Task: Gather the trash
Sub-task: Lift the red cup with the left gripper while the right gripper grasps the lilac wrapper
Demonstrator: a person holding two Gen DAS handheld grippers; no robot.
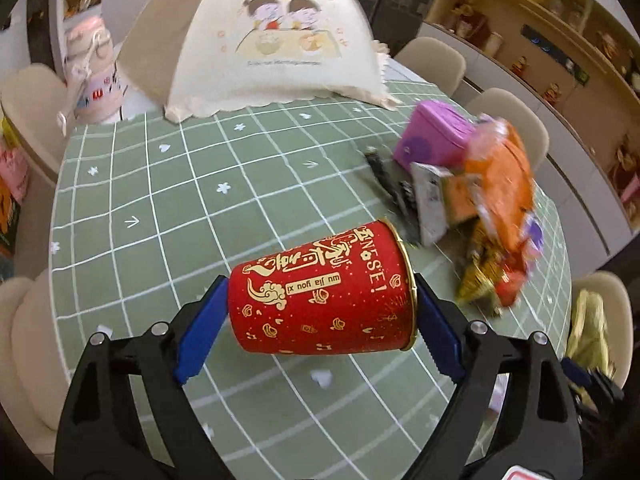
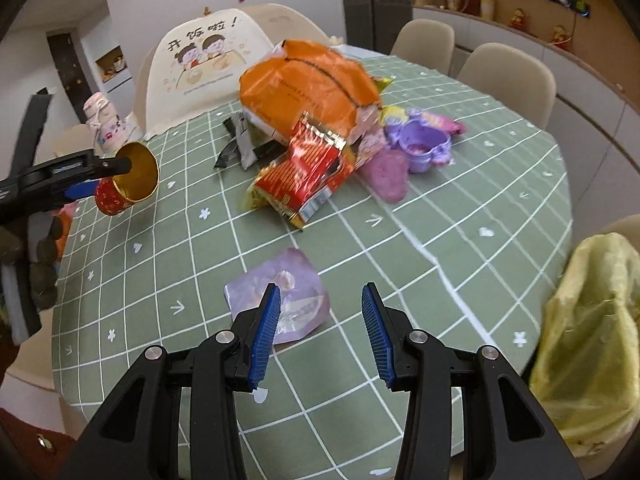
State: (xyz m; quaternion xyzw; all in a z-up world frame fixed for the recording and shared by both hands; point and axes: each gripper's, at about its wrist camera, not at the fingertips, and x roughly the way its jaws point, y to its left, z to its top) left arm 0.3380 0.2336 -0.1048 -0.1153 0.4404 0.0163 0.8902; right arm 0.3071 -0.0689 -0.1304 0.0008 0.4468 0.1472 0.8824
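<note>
Trash: one red paper cup (image 1: 324,294) lies sideways, clamped end to end by the left gripper (image 1: 320,320) above the green table (image 1: 160,200). Right gripper (image 2: 320,328) hangs open over one purple wrapper (image 2: 296,280); one yellow bag (image 2: 592,340) sits beside.

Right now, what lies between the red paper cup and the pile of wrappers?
Only bare green checked tablecloth separates the red paper cup from the wrapper pile, shown in the right wrist view.
</note>
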